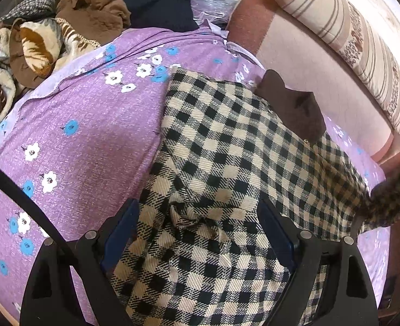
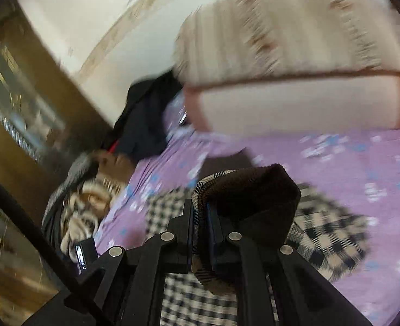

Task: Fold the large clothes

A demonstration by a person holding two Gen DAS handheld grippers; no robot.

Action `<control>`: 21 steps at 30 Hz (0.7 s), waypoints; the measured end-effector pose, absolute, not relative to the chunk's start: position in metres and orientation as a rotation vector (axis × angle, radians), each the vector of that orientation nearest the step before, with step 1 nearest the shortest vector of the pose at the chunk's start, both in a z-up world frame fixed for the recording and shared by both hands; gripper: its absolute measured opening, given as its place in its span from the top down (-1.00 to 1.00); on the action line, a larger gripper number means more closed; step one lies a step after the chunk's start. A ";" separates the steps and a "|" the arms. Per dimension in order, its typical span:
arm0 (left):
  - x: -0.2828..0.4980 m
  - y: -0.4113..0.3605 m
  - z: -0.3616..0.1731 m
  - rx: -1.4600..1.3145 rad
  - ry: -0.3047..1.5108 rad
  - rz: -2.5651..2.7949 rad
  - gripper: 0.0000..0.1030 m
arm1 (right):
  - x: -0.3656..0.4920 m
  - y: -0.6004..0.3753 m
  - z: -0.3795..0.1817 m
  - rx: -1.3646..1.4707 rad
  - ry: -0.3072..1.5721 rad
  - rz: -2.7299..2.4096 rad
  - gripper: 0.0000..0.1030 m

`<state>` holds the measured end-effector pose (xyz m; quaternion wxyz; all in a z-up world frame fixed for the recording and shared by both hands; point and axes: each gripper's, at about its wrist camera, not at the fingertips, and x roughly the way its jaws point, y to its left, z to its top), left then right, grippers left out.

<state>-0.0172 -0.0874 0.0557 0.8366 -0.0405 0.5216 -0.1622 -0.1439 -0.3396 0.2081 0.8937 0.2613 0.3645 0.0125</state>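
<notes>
Here the right claw (image 2: pixel 200 217) is pinched on the checked coat (image 1: pixel 213 163), angled downward over the bed (image 1: pixel 91 135); the left claw (image 1: pixel 200 225) is held spread, tilted steeply down above the coat.

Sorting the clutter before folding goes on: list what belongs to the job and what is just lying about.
In the job:
- checked coat
- its brown collar, clamped in the right gripper
- left gripper, open over the coat

Lying about:
- clothes pile
- leaf-print blanket
- striped pillow

The checked coat (image 1: pixel 221 163) lies on the bedsheet (image 1: pixel 86 125), clothes pile (image 1: pixel 91 13) behind it.
</notes>
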 end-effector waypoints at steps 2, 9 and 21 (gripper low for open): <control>-0.016 -0.085 0.054 -0.091 1.109 -0.344 -0.70 | -0.114 -0.309 0.182 0.541 0.807 0.059 0.80; -0.007 -0.081 0.051 -0.105 1.120 -0.341 -0.70 | -0.058 -0.263 0.096 0.676 0.924 0.210 -0.26; -0.026 -0.108 0.056 -0.221 1.079 -0.521 -0.70 | -0.214 -0.340 0.103 0.606 0.881 -0.103 -0.48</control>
